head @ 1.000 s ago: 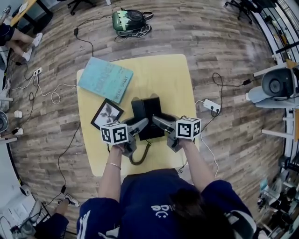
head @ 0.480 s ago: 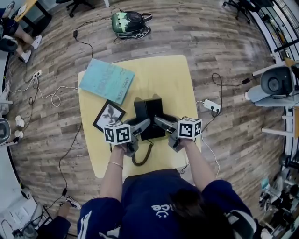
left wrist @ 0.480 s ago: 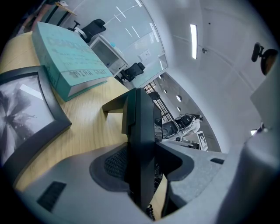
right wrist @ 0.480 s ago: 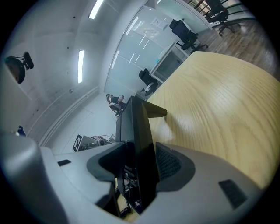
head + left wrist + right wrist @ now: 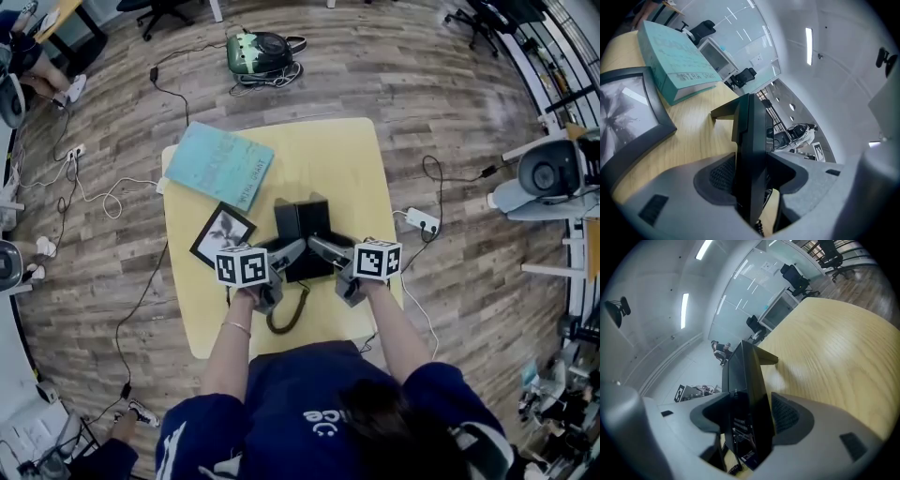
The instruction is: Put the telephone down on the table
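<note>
The black telephone point(image 5: 302, 236) stands at the middle of the yellow table point(image 5: 347, 159). Its near edge is taken from both sides by the two grippers, which converge on it from the person's side.

Left gripper point(image 5: 287, 254): in the left gripper view the left gripper point(image 5: 752, 176) is clamped on the telephone point(image 5: 752, 126). A pad bears on each face of the slab's edge, and the ribbed pad is on the table side. The jaws stand wide because the body is thick.

Right gripper point(image 5: 323, 248): in the right gripper view the jaws of the right gripper point(image 5: 752, 420) are opening. The telephone point(image 5: 743, 376) is between them. A thin pale line shows between the slab and the ribbed pad, so no firm press is seen there.

The telephone lies roughly level with the table top, with one jaw of each gripper between its near edge and the wood. At the far end its angled foot point(image 5: 723, 112) reaches down to the table and appears to meet it.

The coiled cord point(image 5: 284, 319) loops from the near edge toward the person. A framed picture point(image 5: 222, 235) lies just beside the left gripper, apart from the telephone. A teal book point(image 5: 220, 165) lies farther back, at the table's far left corner.
</note>
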`<state>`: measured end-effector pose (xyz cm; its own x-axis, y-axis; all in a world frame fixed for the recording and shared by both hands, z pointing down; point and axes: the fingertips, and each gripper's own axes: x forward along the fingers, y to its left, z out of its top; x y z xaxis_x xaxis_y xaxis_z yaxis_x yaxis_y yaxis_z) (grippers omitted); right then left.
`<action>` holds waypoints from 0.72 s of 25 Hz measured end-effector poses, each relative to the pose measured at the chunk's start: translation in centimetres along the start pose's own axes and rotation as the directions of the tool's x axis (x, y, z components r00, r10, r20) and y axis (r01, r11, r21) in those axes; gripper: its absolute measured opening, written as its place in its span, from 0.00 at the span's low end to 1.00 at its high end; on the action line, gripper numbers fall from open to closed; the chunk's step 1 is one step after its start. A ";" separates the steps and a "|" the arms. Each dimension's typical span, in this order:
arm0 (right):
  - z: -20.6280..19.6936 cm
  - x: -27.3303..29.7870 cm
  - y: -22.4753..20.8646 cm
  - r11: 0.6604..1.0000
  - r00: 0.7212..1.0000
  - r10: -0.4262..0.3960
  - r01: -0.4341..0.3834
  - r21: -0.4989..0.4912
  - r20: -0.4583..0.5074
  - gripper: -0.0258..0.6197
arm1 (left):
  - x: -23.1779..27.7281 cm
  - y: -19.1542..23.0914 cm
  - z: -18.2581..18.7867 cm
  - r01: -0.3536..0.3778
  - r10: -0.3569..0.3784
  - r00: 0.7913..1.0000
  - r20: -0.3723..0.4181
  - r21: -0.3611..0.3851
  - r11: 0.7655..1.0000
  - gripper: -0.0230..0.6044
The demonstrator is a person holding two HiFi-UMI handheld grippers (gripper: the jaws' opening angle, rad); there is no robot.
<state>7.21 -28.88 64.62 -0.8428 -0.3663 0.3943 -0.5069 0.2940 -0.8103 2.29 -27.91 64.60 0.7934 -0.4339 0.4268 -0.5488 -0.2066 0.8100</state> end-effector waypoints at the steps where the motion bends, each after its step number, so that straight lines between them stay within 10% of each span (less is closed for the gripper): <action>1: 0.1 0.0 0.0 1.000 1.000 -0.004 0.004 -0.001 0.005 0.48 | 0.0 0.2 0.0 -0.013 0.013 1.000 0.004 0.000 1.000 0.35; 18: 4.7 -5.9 2.8 0.966 0.950 -0.166 0.210 -0.148 0.266 0.59 | -4.7 -1.6 2.4 -0.098 0.086 0.981 0.174 0.064 0.993 0.40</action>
<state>11.59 -30.02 58.04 -0.6679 -0.6316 0.3936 -0.6939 0.3374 -0.6361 -1.19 -27.66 60.29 0.6853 -0.5961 0.4183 -0.6399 -0.2187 0.7367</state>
